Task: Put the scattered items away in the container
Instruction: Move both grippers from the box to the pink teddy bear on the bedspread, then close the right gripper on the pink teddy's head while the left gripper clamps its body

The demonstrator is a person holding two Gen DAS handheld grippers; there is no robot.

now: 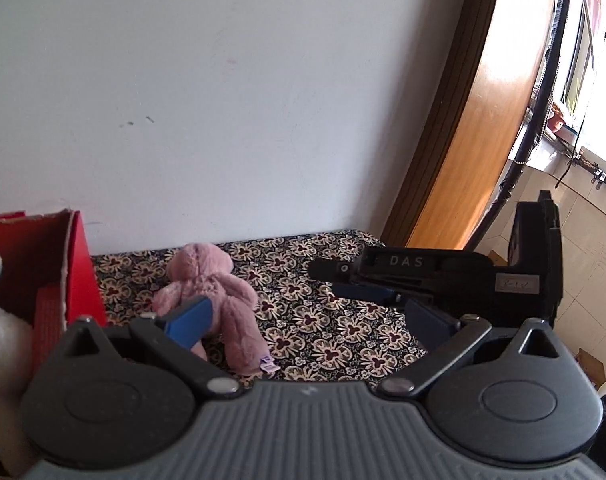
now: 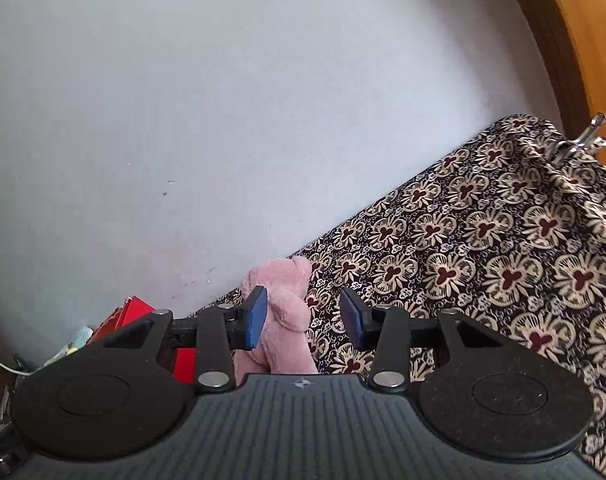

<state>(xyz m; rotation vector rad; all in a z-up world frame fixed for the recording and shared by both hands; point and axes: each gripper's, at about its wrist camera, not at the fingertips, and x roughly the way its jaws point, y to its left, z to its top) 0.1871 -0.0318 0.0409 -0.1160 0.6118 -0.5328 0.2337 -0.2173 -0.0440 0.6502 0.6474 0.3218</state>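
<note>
Plush bear (image 2: 281, 312) lay ahead between the gaping right gripper (image 2: 305, 320) pads, untouched; left gripper (image 1: 307, 320) gaped too.

Readable markings: one word, on the right gripper.

In the left wrist view, at about three o'clock from the frame's centre, the black body of the right gripper (image 1: 355, 280) carries the raised letters "DAS" along its upper bar. Further toward three o'clock on the same body sits a small pale sticker (image 1: 517, 283) with handwriting too faint to read. At about six o'clock, the pink plush toy (image 1: 211, 292) has a little white and purple tag (image 1: 267, 364) at its foot; its print is too small to make out. The right wrist view shows no legible text.
</note>
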